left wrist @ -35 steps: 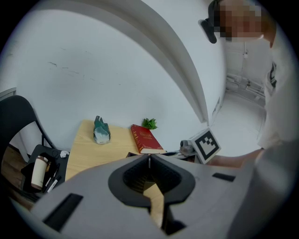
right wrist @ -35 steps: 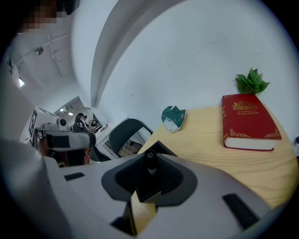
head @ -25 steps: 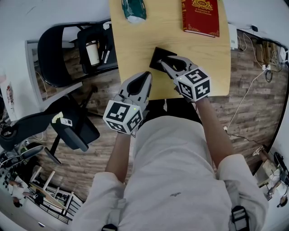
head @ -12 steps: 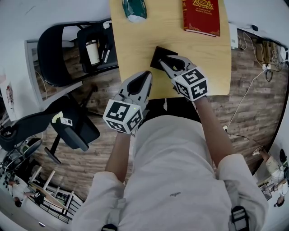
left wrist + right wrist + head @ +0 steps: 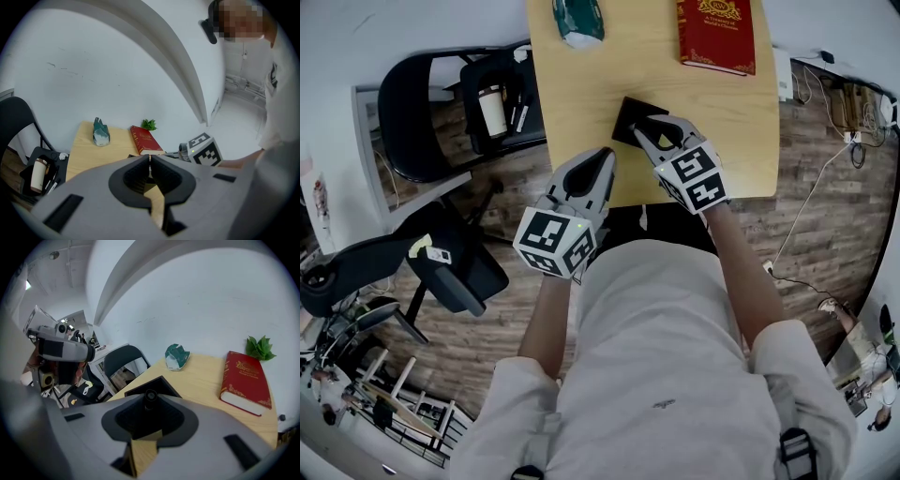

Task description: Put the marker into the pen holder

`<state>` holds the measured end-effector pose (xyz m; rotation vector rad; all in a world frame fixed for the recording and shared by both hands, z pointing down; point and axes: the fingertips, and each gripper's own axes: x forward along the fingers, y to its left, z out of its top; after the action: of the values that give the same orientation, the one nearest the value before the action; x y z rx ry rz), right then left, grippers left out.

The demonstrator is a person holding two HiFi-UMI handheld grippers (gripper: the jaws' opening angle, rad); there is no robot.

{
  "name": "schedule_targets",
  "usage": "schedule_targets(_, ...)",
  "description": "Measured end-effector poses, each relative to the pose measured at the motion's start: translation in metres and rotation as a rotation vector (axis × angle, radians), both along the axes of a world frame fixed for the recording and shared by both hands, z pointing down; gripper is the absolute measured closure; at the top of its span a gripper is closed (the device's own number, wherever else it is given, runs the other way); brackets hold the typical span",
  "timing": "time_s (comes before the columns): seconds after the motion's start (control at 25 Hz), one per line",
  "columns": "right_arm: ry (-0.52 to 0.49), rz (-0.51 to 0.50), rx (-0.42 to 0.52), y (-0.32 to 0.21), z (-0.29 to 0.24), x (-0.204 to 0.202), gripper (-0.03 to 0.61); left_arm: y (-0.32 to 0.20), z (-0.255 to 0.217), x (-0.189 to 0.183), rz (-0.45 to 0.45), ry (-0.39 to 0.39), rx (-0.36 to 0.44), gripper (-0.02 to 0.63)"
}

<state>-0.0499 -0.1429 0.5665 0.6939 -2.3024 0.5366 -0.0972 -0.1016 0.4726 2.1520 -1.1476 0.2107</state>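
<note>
The black square pen holder (image 5: 625, 114) stands near the front edge of the wooden table (image 5: 581, 89). My right gripper (image 5: 649, 126) hangs over the holder's near side, shut on a black marker (image 5: 150, 395). In the right gripper view the marker's round end shows between the jaw tips, with the pen holder (image 5: 154, 383) just beyond it. In the head view the jaws hide the marker. My left gripper (image 5: 603, 157) is shut on nothing at the table's front edge, to the left of the holder. Its tips (image 5: 150, 161) meet in the left gripper view.
A red book (image 5: 716, 33) lies at the table's far right, and a green-white crumpled object (image 5: 577, 19) at the far left. A small green plant (image 5: 259, 347) sits behind the book. A black chair (image 5: 417, 108) holding a cup (image 5: 492, 109) stands left of the table.
My right gripper has tilted a little, its marker cube shifting slightly left while the tips stay over the pen holder. The left gripper has not moved.
</note>
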Motion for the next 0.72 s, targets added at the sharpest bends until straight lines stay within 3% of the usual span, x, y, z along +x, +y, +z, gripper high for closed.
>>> schedule_targets(0.72,0.061,0.018,0.038,0.003,-0.005,0.015,0.483,0.008,-0.01,0.004,0.015,0.0,0.021,0.6)
